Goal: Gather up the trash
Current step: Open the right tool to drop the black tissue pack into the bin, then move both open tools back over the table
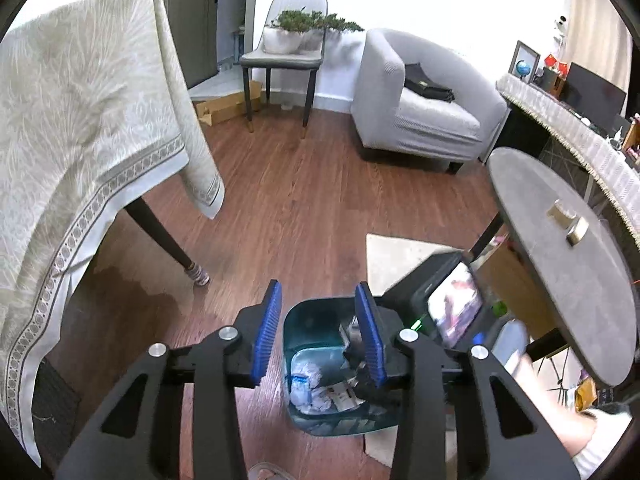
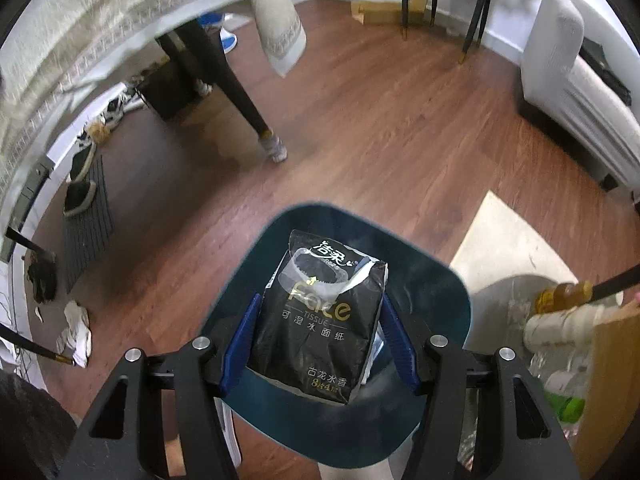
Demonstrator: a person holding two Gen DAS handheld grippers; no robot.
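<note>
A dark teal waste bin (image 1: 308, 312) stands on the wooden floor, with crumpled white paper and wrappers (image 1: 316, 388) inside. My left gripper (image 1: 318, 286) hovers above the bin; its blue pads are apart and nothing is between them. In the right wrist view my right gripper (image 2: 320, 300) is shut on a black tissue pack (image 2: 320, 320) with gold lettering, held just over the bin's mouth (image 2: 440, 280). The right gripper's black body (image 1: 452, 308) shows to the right of the bin in the left wrist view.
A table with a cream cloth (image 1: 80, 120) and a dark leg (image 1: 160, 236) stands left. A round grey side table (image 1: 560, 260) is close on the right, over a pale mat (image 1: 400, 256). A grey armchair (image 1: 420, 100) and a chair (image 1: 284, 52) stand behind. Shoes (image 2: 80, 188) lie left; bottles (image 2: 568, 404) right.
</note>
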